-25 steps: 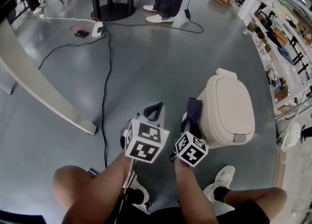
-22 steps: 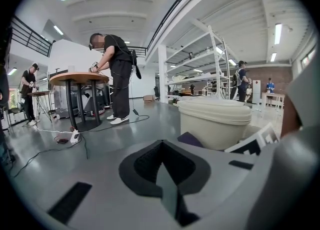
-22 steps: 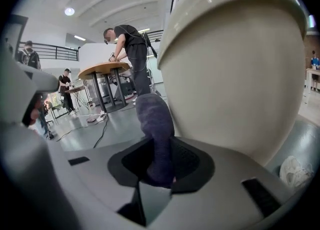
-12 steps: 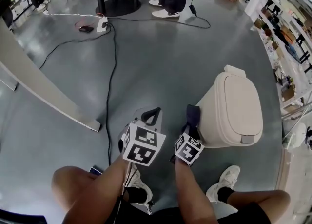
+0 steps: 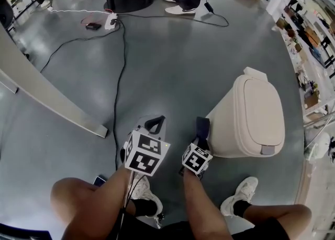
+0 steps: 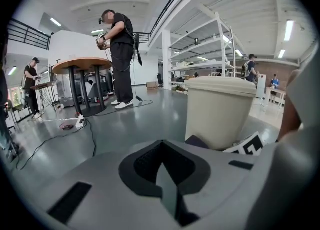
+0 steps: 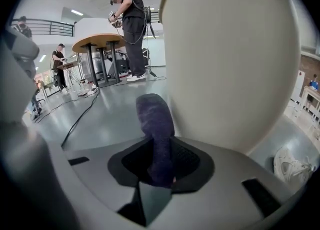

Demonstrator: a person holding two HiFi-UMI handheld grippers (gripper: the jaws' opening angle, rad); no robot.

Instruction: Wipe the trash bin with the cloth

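The cream trash bin (image 5: 251, 118) stands on the grey floor (image 5: 172, 71) just to the right of both grippers, lid down. The right gripper (image 5: 202, 132) is clamped on a dark purple cloth (image 5: 202, 125), whose free end pokes up past the jaws right beside the bin's side wall. In the right gripper view the cloth (image 7: 156, 124) sits beside that wall (image 7: 230, 63), but whether it touches cannot be told. The left gripper (image 5: 155, 125) has its jaws together with nothing between them, and is aimed past the bin. The cloth looks soft and limp, so it would likely fold over under pressure; a short grip near the bunched part, as now, should keep it stiff enough to rub. The bin looks like smooth, light plastic and may slide or tip on the glossy floor when pushed, so the empty gripper could steady it at the lid edge. The bin's base and far side are hidden, and how much cloth lies inside the jaws cannot be seen.
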